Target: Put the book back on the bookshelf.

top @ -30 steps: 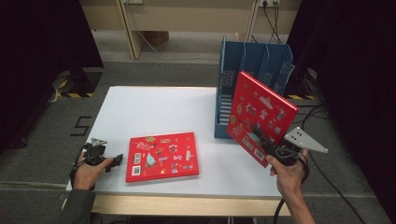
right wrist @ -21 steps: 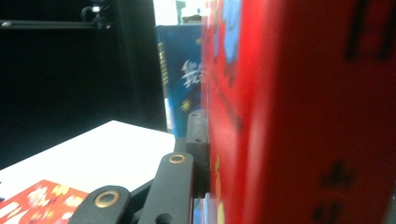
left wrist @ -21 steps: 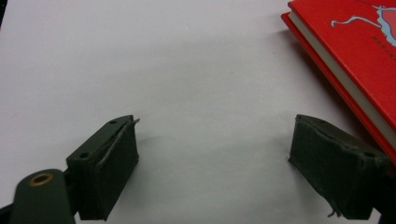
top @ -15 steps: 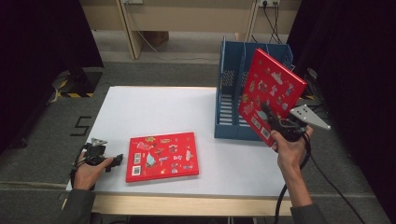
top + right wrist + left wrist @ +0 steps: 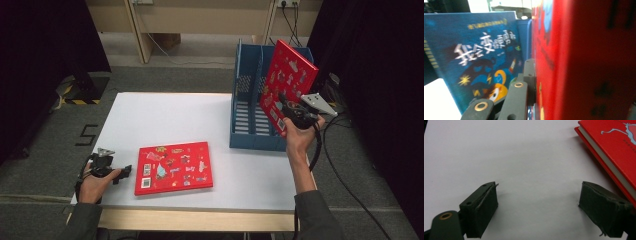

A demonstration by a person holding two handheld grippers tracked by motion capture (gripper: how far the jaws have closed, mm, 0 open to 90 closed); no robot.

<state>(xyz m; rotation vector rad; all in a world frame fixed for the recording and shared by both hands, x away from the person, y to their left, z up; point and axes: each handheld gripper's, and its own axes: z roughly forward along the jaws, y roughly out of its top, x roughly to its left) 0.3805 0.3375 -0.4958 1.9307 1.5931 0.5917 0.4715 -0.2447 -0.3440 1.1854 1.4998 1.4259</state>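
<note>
Red book pinched in my right gripper (image 5: 291, 116)

My jaws clamp the red book (image 5: 289, 81), tilted above the blue file rack (image 5: 245, 120); my left gripper (image 5: 116, 172) rests spread wide on the table (image 5: 175, 120).

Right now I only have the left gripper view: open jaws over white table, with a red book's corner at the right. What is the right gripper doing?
Observer: The right gripper is shut on a second red book, held tilted at the blue file rack.
Operator: Anything else over there?
Observer: The right gripper view shows a blue picture book upright beyond the held one; I cannot tell which slot it is in.
Operator: And the book near me?
Observer: The flat red book lies cover up near the front edge of the table. The left gripper is just beside it, apart.
</note>
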